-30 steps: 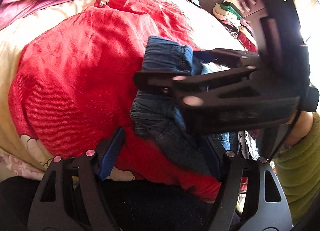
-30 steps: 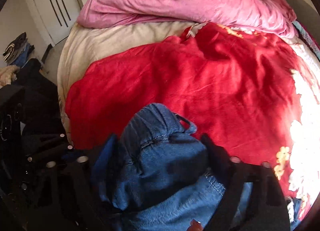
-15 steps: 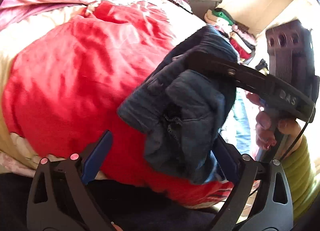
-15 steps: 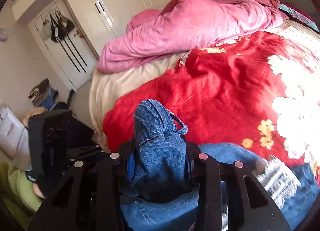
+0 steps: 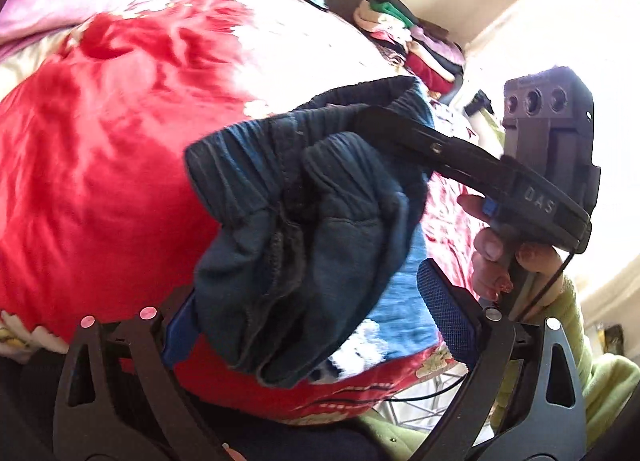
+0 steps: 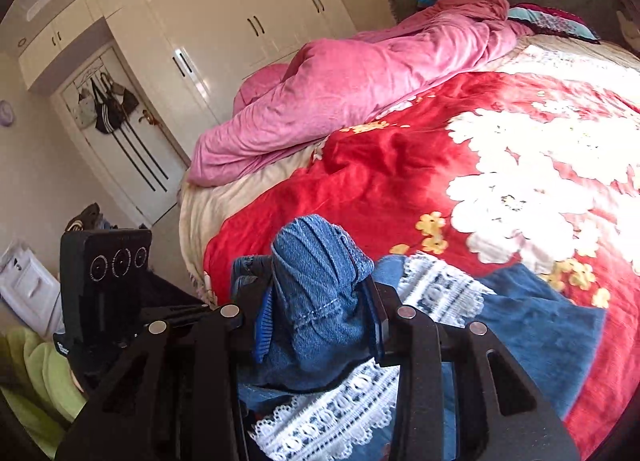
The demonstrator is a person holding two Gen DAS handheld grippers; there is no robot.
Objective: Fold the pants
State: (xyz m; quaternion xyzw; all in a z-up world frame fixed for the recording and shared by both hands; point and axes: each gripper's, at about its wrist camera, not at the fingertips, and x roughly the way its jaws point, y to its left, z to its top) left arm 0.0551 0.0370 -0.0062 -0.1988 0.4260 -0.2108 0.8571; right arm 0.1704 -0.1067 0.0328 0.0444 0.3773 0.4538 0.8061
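Clamping a bunched fold of the blue denim pants (image 6: 316, 301), the right gripper (image 6: 320, 325) has its blue-padded jaws narrowed tight on the cloth, having closed on it within the last second. The left gripper (image 5: 316, 325) has just spread wide; the dark gathered waistband hangs between its pads (image 5: 448, 313), with a clear gap on the right pad's side. A hand (image 5: 500, 257) in a green sleeve (image 5: 592, 361) holds the right tool. The remaining denim, trimmed with white lace, lies at the near edge of the red floral blanket (image 6: 400, 165), beyond which a pink quilt (image 6: 360, 89) is heaped.
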